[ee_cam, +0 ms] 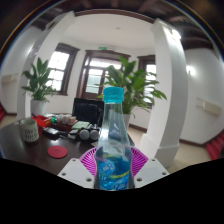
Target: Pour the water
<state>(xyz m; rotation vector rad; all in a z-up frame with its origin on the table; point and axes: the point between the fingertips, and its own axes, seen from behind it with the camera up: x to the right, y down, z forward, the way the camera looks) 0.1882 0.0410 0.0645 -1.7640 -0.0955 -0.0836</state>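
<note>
Gripping a blue-capped water bottle [113, 140], the tool [113, 170] holds it upright.

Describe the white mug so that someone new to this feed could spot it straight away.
Start at the dark table stretching away beyond the gripper, whose fingers grip a clear plastic water bottle with a blue cap. Left of that bottle, past a flat red disc, stands the white mug, the only pale cup among the clutter.

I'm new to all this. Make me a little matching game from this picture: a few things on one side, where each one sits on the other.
Things:
1. water bottle
2. white mug
3. leafy plant

Places:
A. far off, behind the bottle
B. on the dark table, off to the left
C. between the gripper fingers, held upright

Pairs: 1-C, 2-B, 3-A
</note>
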